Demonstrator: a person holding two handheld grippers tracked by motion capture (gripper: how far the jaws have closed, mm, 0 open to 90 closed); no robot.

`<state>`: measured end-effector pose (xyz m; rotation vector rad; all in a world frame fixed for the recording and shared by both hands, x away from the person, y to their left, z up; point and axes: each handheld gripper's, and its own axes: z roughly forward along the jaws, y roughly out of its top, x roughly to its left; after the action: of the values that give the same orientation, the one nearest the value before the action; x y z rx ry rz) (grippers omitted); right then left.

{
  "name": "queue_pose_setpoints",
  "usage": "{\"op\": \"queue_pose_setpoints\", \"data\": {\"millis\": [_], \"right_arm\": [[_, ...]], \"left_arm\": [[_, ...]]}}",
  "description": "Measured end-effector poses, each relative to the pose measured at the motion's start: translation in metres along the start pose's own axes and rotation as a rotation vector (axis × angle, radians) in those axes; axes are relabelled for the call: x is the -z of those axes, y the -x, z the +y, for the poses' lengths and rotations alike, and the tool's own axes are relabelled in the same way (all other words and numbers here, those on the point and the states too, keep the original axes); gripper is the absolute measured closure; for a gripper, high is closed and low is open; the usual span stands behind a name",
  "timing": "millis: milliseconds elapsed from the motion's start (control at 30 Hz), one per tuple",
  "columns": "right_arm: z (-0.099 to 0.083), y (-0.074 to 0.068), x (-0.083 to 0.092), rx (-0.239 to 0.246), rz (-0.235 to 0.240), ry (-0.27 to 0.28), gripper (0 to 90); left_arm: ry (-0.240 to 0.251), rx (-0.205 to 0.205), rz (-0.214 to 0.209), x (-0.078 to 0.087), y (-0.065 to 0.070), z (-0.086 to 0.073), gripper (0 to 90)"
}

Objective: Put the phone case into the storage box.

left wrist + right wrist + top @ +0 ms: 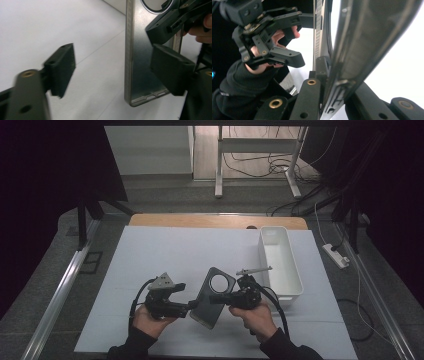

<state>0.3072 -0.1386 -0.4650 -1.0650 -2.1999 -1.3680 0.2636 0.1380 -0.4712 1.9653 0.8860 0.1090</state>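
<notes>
Our right tool clamps a dark phone case above the white bench; our left tool, jaws wide, straddles its lower edge.

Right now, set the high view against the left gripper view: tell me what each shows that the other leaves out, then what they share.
High view: the white bin at the right and the cables beyond the white table. Left gripper view: the left gripper with its fingers spread wide, and the slots in the bottom edge of the phone shell. Shared: the shell, the right gripper clamped on it, and the table.
</notes>
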Motion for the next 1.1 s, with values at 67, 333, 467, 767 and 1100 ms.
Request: {"op": "queue_pose_setpoints", "data": {"millis": [67, 333, 467, 767, 1100], "right_arm": [[0.000, -0.001, 0.001, 0.032, -0.012, -0.008, 85.2], [0.000, -0.002, 0.005, 0.101, -0.024, -0.028, 85.2], [-0.001, -0.004, 0.007, 0.142, -0.042, -0.032, 85.2], [-0.003, -0.010, 0.007, 0.212, -0.040, -0.061, 85.2], [-0.003, -0.015, 0.006, 0.249, 0.032, -0.080, 85.3]], "left_arm": [[-0.008, 0.012, -0.014, 0.001, -0.003, -0.001, 13.9], [-0.036, 0.048, -0.078, 0.002, -0.013, -0.008, 4.1], [-0.054, 0.031, -0.102, -0.001, -0.012, -0.009, 1.0], [-0.075, -0.020, -0.168, -0.012, -0.005, -0.012, 0.0], [-0.094, -0.055, -0.268, -0.021, 0.002, -0.013, 0.0]]}}
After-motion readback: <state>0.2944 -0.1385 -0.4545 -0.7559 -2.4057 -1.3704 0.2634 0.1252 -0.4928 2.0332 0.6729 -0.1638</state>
